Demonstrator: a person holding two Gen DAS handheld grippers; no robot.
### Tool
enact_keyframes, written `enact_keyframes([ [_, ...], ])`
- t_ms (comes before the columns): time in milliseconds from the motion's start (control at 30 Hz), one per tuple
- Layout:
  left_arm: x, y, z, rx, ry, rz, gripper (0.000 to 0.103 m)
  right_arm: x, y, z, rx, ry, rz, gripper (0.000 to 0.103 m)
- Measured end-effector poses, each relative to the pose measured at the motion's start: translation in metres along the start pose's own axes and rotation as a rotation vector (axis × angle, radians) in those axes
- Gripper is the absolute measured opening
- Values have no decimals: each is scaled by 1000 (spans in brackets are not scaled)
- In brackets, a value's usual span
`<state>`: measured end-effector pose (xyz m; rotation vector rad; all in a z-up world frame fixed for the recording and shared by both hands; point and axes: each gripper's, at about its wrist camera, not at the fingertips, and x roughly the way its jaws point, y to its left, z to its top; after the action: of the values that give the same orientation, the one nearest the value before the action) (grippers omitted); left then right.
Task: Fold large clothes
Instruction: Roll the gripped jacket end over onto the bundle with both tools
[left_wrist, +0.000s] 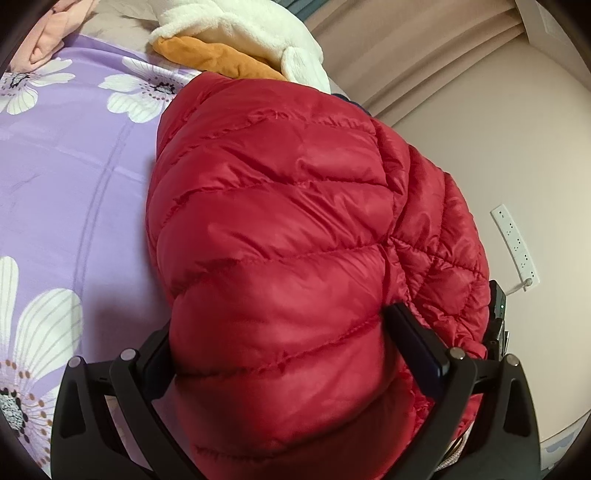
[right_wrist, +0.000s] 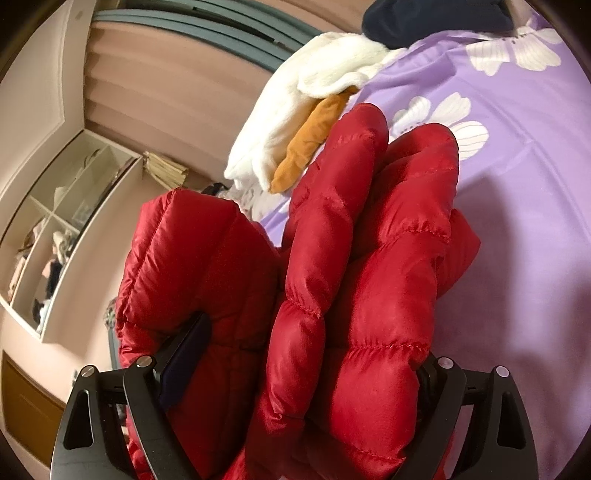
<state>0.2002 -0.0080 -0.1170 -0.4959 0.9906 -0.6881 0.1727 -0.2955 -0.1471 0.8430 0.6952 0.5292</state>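
Note:
A red quilted puffer jacket (left_wrist: 280, 221) fills the middle of the left wrist view, bunched and lifted over the purple flowered bedsheet (left_wrist: 74, 184). My left gripper (left_wrist: 280, 343) is shut on a thick fold of it; the left finger is mostly hidden by fabric. In the right wrist view the jacket (right_wrist: 351, 277) stands in puffy folds between the fingers. My right gripper (right_wrist: 306, 354) is shut on those folds, with the sheet (right_wrist: 517, 184) to the right.
A white fleece garment (left_wrist: 251, 33) with an orange one (left_wrist: 218, 59) lies at the bed's far edge, also in the right wrist view (right_wrist: 295, 103). A dark garment (right_wrist: 436, 18) and a pink one (left_wrist: 55, 33) lie further off. A power strip (left_wrist: 515, 243) and shelves (right_wrist: 55, 229) line the walls.

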Motion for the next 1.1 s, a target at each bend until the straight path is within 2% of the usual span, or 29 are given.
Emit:
enact_keyframes([
  [400,-37,23,15,-32,-58,45,101,48,27,6,-37,51,64,92],
  [700,-56,47,14,-65,-80,70,101,76,27,8,-37,80,78,92],
  [900,-47,60,10,-96,-60,115,101,87,10,12,-2,99,-3,92],
  [1100,-39,61,3,-76,-25,181,103,79,-18,4,71,126,-100,92],
])
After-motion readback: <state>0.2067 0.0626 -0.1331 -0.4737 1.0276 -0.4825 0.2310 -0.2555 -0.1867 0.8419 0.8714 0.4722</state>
